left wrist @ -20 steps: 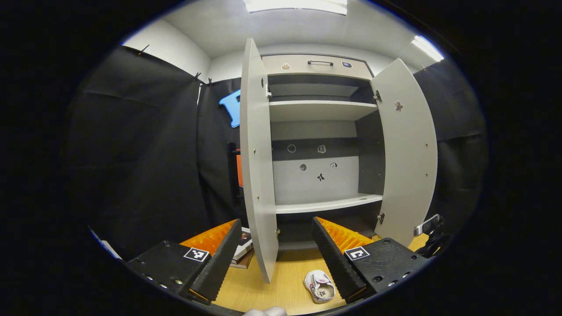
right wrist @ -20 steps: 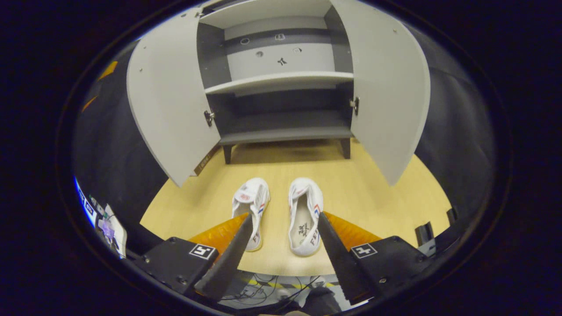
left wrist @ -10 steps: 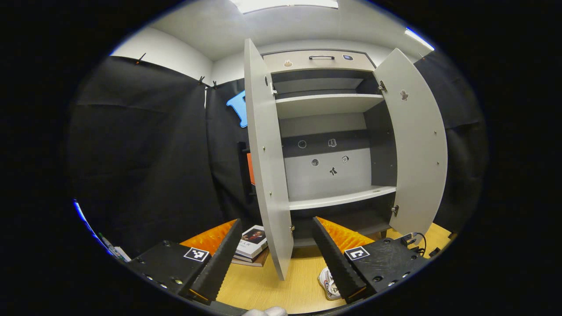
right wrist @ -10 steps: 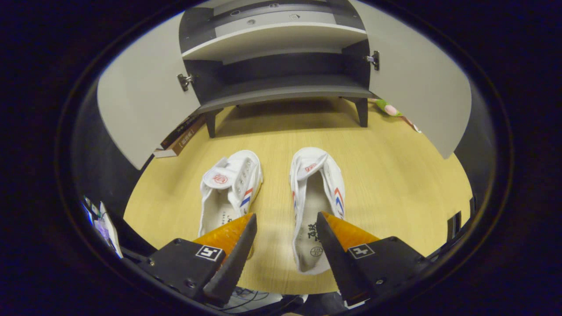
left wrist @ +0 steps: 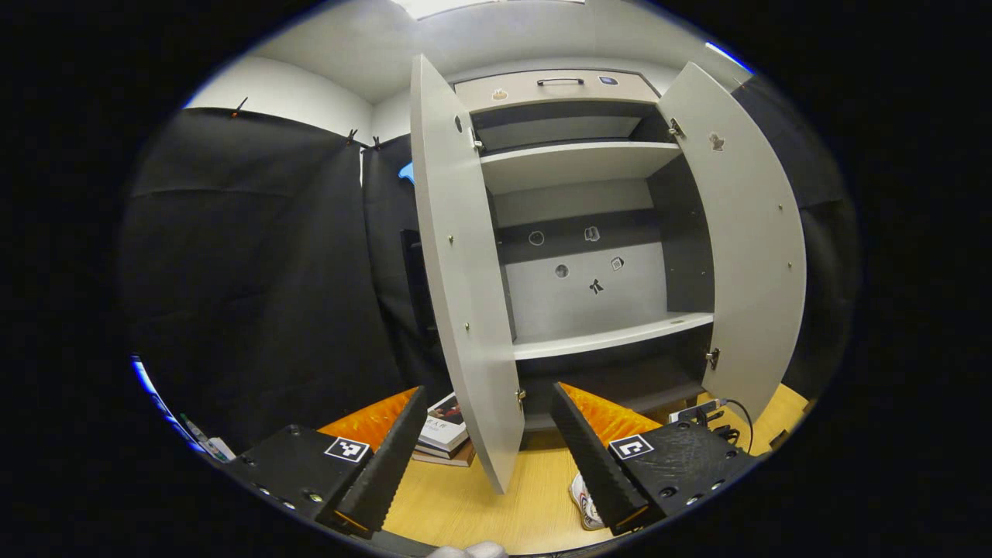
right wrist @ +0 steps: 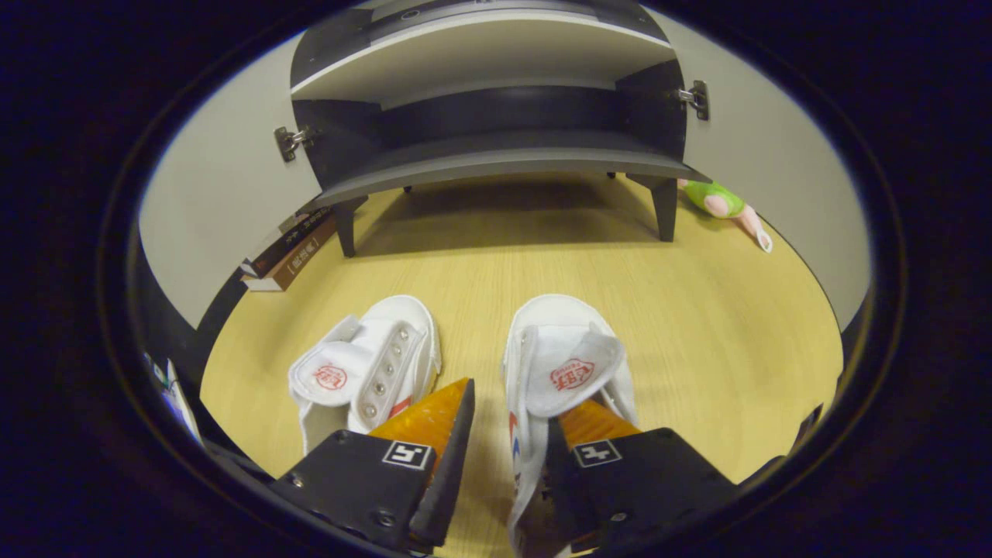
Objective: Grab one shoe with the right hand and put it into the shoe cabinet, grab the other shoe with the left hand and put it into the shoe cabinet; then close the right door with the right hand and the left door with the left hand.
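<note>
The right gripper (right wrist: 496, 434) is seen low over the wooden floor (right wrist: 713, 325), its fingers narrowed around the inner side wall of the right-hand shoe (right wrist: 562, 364). One finger lies outside that wall and the other inside the shoe opening; whether both pads press on it cannot be told. The second shoe (right wrist: 364, 364) is lying just beside it, apart from the fingers, toe toward the cabinet.

The shoe cabinet (right wrist: 496, 155) is seen ahead of both shoes, raised on short legs, with the bottom shelf (right wrist: 504, 159) bare and dark. Both doors are swung wide. A stack of books (right wrist: 291, 252) is lying on the floor by the cabinet's leg, behind the open door on that side. A green and pink soft toy (right wrist: 725, 203) is lying on the floor near the other leg.

In the left gripper view, the left gripper (left wrist: 484, 453) is held wide open with nothing between its fingers. The left door (left wrist: 457, 263) is seen edge-on directly ahead of it, partly screening the cabinet interior; the right door (left wrist: 748, 240) is open beyond. One shoe (left wrist: 585, 504) is partly visible beside the finger on that side.
</note>
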The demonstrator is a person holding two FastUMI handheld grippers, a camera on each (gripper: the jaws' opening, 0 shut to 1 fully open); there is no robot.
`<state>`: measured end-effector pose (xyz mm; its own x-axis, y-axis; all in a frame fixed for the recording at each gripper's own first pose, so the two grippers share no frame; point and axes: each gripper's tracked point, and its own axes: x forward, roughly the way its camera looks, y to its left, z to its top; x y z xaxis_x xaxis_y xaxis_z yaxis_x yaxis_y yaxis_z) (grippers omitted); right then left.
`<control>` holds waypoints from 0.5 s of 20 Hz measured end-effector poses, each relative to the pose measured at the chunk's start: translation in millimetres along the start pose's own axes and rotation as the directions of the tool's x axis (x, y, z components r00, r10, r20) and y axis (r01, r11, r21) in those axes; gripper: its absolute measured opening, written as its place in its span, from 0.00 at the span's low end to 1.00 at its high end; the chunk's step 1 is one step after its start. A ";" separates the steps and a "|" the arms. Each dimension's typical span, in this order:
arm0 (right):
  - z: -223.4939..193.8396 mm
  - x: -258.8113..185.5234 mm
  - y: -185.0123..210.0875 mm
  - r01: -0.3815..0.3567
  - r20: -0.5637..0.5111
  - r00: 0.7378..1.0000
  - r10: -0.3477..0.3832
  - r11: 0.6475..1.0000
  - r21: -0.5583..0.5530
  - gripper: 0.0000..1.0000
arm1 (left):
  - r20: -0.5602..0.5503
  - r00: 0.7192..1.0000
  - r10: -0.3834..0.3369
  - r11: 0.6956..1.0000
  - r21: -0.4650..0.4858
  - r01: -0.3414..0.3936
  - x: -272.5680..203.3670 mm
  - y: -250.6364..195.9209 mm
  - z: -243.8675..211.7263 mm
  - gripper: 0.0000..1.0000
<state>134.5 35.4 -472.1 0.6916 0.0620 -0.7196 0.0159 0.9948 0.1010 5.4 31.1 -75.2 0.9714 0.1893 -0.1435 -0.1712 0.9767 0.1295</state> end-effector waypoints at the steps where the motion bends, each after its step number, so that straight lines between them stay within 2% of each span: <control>1: -0.4 1.3 -3.2 -0.004 0.001 1.000 0.004 1.000 0.005 0.36 | -0.004 1.000 0.001 1.000 -0.003 -0.001 2.6 -0.4 0.1 1.00; 3: -4.6 3.0 5.4 -0.065 -0.032 0.997 0.066 0.997 0.041 0.16 | -0.010 1.000 0.001 1.000 -0.008 -0.001 6.3 -3.7 -1.3 0.96; 5: -1.5 1.8 -0.1 -0.070 -0.048 0.996 0.072 0.997 0.043 0.09 | -0.011 1.000 -0.002 1.000 -0.014 0.002 11.4 -8.7 -0.1 0.96; 10: 12.3 -13.4 -5.3 -0.087 -0.044 0.995 0.088 0.996 0.022 0.06 | -0.004 1.000 -0.010 1.000 -0.022 0.010 14.4 -14.5 5.7 0.96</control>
<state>134.1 28.2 -454.6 0.6580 0.1527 -0.7374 -0.0284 0.9835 0.1784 22.8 19.1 -73.5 0.9723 0.1801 -0.1489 -0.1653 0.9804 0.1069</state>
